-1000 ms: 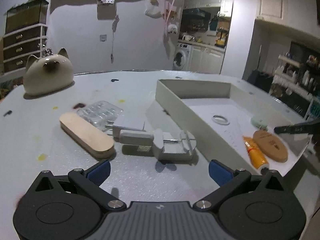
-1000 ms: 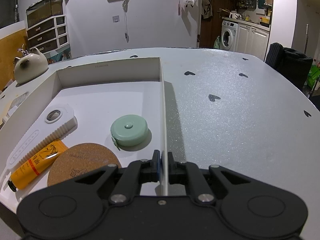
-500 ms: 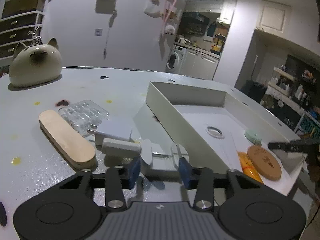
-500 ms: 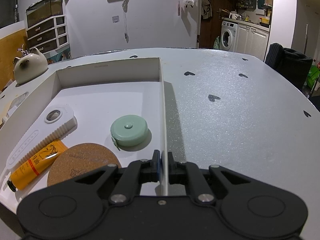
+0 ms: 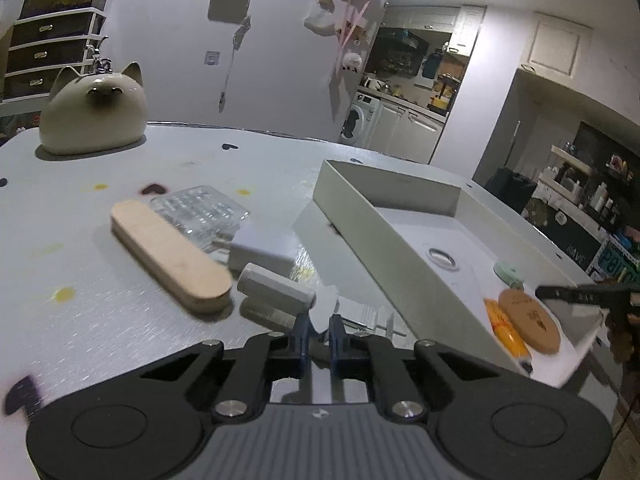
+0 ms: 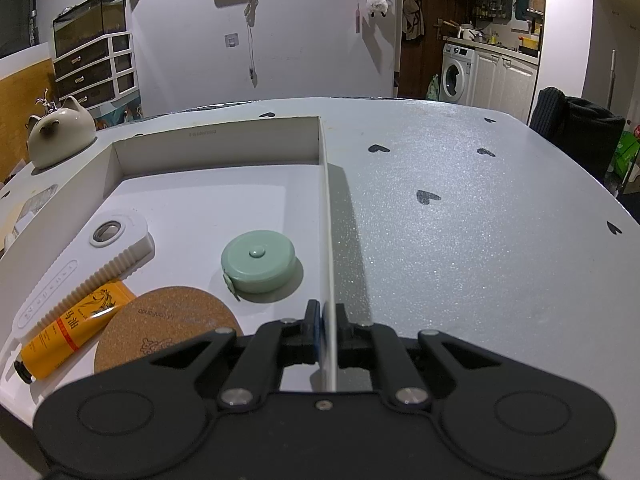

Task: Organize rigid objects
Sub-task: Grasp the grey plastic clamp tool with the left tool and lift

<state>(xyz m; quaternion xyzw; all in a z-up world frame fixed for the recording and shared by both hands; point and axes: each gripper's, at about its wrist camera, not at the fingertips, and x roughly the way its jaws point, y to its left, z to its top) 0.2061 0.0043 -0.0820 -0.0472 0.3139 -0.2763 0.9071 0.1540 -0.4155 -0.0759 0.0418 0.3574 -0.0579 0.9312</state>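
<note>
Two views, reported in turn.

1. Left wrist view: your left gripper (image 5: pixel 319 334) is clamped on a thin upright tab of the white tool (image 5: pixel 324 309), which lies on the table (image 5: pixel 100 320) just left of the box (image 5: pixel 360 220). The blue pads (image 5: pixel 301 334) press the tab from both sides.
2. Beyond the tool lie a wooden block (image 5: pixel 168 254), a clear case (image 5: pixel 200 210) and a white charger (image 5: pixel 264 248), close together. The charger touches the tool's barrel end.
3. A cat figurine (image 5: pixel 94 114) sits well apart at the far left of the table.
4. Your right gripper (image 5: pixel 580 294) shows at the box's near right corner.
5. Right wrist view: your right gripper (image 6: pixel 329 330) is closed on the box's right wall (image 6: pixel 326 220), one pad on each face.
6. Inside the box lie a green tape measure (image 6: pixel 259 261), a cork coaster (image 6: pixel 160 332), an orange tube (image 6: pixel 72 330) and a white opener (image 6: pixel 80 256). The coaster overlaps the tube; the tube lies against the opener; the tape measure sits apart, near the right wall.
</note>
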